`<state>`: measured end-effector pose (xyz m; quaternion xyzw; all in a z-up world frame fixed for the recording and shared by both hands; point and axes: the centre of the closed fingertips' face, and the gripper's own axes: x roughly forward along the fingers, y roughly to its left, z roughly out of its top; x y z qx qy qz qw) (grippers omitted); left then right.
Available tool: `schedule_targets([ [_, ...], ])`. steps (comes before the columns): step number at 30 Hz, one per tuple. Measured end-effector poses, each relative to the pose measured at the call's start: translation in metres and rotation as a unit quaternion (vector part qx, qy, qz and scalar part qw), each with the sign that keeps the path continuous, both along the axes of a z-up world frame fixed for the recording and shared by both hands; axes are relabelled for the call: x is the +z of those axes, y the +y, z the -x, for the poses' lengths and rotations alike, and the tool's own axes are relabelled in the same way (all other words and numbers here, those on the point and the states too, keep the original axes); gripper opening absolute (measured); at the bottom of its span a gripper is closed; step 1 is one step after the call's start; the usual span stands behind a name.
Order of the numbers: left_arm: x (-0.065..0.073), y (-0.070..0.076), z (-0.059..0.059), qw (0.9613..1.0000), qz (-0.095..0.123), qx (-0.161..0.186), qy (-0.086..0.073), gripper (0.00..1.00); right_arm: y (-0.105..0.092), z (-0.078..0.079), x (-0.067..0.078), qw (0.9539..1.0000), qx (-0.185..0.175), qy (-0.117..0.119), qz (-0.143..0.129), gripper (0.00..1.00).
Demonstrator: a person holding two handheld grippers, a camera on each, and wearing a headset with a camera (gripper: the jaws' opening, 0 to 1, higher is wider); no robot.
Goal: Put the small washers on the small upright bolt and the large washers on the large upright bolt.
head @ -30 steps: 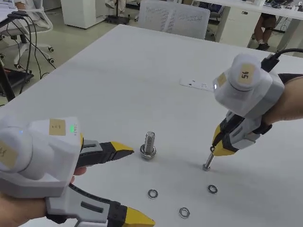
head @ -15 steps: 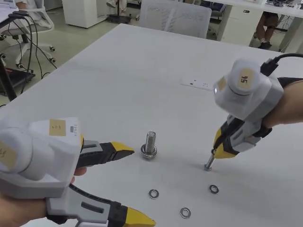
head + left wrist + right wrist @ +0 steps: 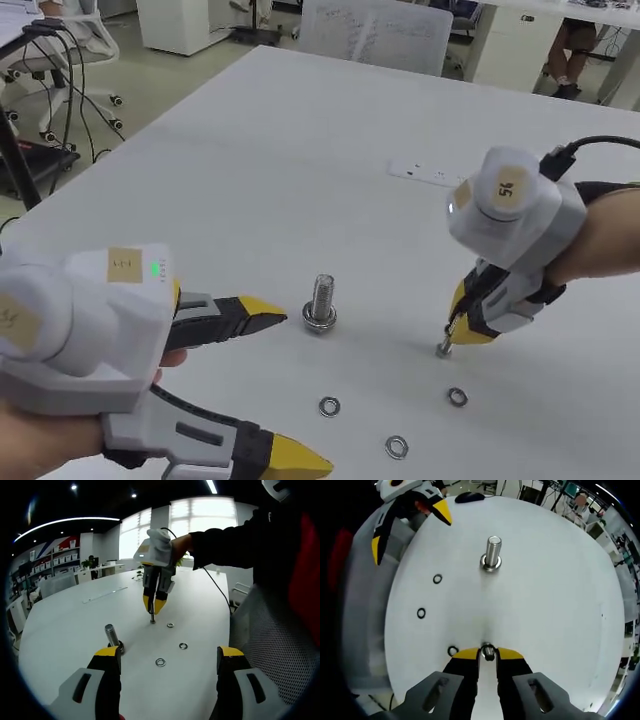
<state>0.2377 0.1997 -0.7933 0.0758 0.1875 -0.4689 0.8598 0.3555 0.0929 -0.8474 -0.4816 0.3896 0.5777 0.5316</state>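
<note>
The small bolt (image 3: 443, 347) stands on the white table (image 3: 300, 180), and my right gripper (image 3: 462, 328) is shut on its top from above. Its head shows between the yellow tips as the small bolt (image 3: 489, 652). To the left stands the large bolt (image 3: 321, 298), upright, with a ring at its base. My left gripper (image 3: 307, 393) is held open near the front edge, with nothing between its jaws. Three washers lie flat in front of the bolts: a washer (image 3: 329, 406), a washer (image 3: 396, 446) and a washer (image 3: 457, 396) just before the small bolt.
A flat white strip (image 3: 420, 174) lies further back on the table. A grey chair (image 3: 370, 35) stands at the far edge. A black cable (image 3: 590, 145) runs from my right gripper. The table drops off to the floor on the left.
My right gripper has come slightly lower over the small bolt, which now stands straighter. The left gripper has stayed where it was. The head camera has shifted a little.
</note>
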Motion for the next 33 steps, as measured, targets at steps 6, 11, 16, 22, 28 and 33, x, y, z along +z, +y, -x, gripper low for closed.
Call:
schedule_targets([
  [6,-0.001,0.001,0.0,1.0,-0.001,0.001,0.001,0.78,-0.001,0.003,-0.011,1.0,-0.003,0.004,0.004,0.14],
  [11,-0.001,0.001,0.0,1.0,-0.001,0.001,0.002,0.78,-0.001,0.004,-0.017,0.9999,-0.006,0.011,0.004,0.14],
  [16,-0.002,0.001,0.001,1.0,-0.002,0.002,0.002,0.78,-0.001,0.005,-0.019,0.9999,-0.006,0.012,0.004,0.14],
  [22,-0.002,0.001,0.0,1.0,-0.002,0.002,0.002,0.78,-0.002,0.007,-0.022,0.9999,-0.007,0.014,0.005,0.14],
  [28,-0.002,0.001,0.001,1.0,-0.002,0.002,0.002,0.78,-0.002,0.007,-0.022,0.9998,-0.012,0.016,0.006,0.17],
  [33,-0.002,0.0,0.001,1.0,-0.003,0.001,0.002,0.78,-0.003,0.006,-0.019,0.9996,-0.022,0.018,-0.001,0.18],
])
